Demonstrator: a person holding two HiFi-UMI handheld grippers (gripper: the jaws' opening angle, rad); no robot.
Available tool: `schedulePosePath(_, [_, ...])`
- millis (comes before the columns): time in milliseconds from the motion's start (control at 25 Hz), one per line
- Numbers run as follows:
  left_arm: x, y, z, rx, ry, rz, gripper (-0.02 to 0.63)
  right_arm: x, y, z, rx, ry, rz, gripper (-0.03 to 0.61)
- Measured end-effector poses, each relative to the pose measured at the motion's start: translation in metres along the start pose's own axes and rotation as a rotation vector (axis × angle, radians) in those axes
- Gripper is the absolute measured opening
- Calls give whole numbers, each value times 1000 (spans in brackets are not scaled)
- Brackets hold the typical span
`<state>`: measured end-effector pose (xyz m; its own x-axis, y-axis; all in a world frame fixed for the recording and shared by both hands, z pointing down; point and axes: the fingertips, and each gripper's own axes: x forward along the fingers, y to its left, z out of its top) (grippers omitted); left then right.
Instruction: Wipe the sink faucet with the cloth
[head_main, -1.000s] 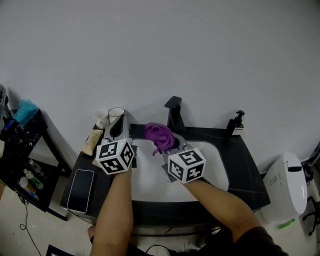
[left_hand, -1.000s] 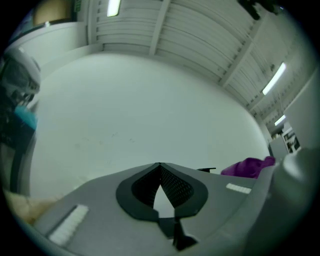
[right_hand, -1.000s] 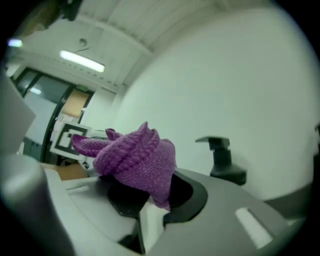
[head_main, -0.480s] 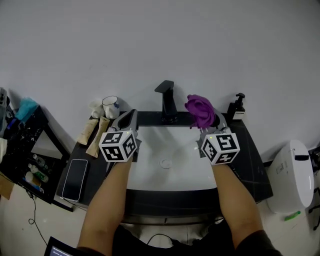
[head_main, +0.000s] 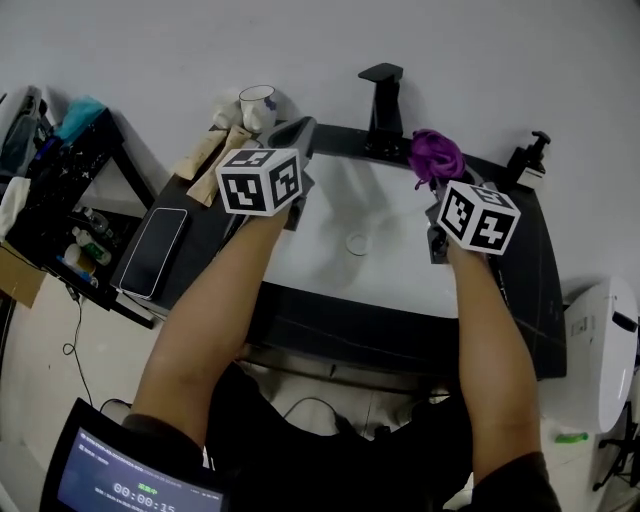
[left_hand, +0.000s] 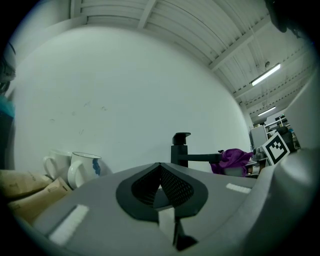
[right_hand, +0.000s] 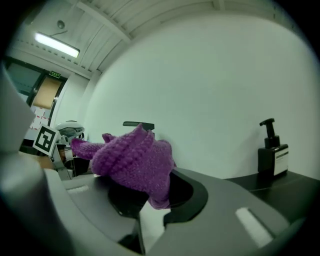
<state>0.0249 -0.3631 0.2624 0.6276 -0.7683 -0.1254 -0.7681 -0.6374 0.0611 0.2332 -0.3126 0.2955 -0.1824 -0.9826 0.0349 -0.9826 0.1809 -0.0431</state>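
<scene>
**Head view:** The cloth (head_main: 437, 155) sits just right of the faucet (head_main: 383, 100), clamped in your right gripper (head_main: 443, 185). Your left gripper (head_main: 300, 130) is left of the faucet.

**Left gripper view:** The jaws are together on nothing. Hold this gripper clear of the faucet.

**Right gripper view:** The jaws pinch the bunched cloth, with the faucet behind it. Bring the loose bunch against the faucet first, press lightly, and stroke along the spout and handle. Let only cloth, never the jaws, touch the faucet.
</scene>
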Motion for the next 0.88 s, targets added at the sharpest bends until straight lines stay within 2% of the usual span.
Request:
schedulePosePath(200, [0,2,-1,12,10,8,17,3,15,-3,-73,27,27,58])
schedulePosePath(880, [1,-5,-4,15,12,-2,17,2,10,-2,-99,10,0,58])
